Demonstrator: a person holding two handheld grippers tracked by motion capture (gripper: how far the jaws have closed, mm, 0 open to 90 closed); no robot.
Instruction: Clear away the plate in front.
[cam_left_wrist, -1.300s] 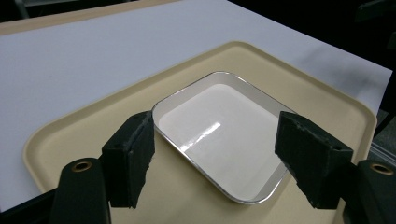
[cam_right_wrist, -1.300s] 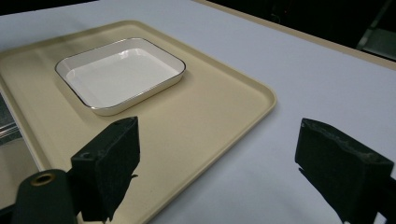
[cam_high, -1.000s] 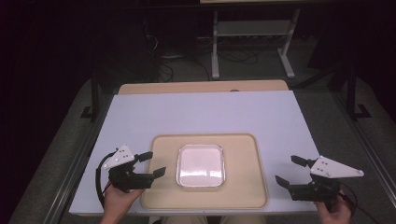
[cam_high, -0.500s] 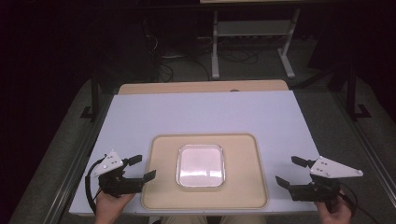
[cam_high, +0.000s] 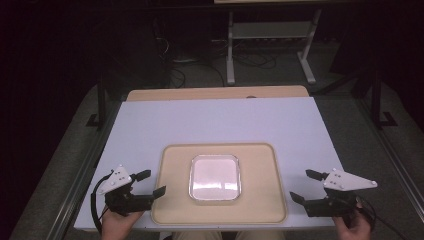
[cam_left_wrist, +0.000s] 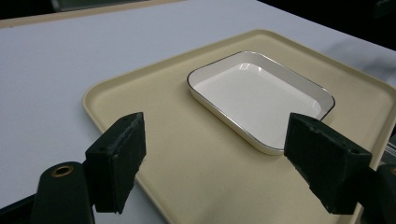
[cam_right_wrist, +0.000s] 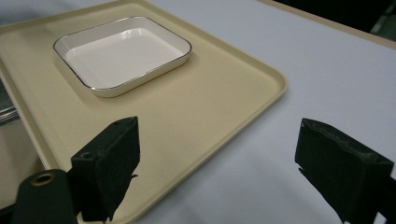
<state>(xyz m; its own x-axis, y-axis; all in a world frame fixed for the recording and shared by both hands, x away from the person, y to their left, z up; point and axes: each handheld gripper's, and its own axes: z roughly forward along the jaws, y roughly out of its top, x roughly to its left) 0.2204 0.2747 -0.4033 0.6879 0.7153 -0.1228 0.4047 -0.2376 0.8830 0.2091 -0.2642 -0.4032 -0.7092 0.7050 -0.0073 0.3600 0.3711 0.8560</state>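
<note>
A beige tray (cam_high: 175, 165) lies at the near middle of the white table (cam_high: 215, 122). An empty white square dish (cam_high: 215, 176) with a thin dark rim sits in its centre. My left gripper (cam_high: 152, 182) is open at the tray's left edge, one jaw over the rim, holding nothing. My right gripper (cam_high: 302, 185) is open just off the tray's right edge, also holding nothing. In the left gripper view the dish (cam_left_wrist: 259, 95) and tray (cam_left_wrist: 154, 116) lie beyond the gripper (cam_left_wrist: 222, 168). In the right gripper view the gripper (cam_right_wrist: 224, 172) straddles the corner of the tray (cam_right_wrist: 210, 98), with the dish (cam_right_wrist: 121, 53) farther off.
A wooden board (cam_high: 215, 93) runs along the table's far edge. Behind it, a metal stand (cam_high: 270, 35) and cables rest on the dark floor. Bare white tabletop stretches between the tray and the far edge.
My left gripper has drawn back to the left and a little toward the person, off the tray's inner area to its edge. The right gripper has stayed put.
</note>
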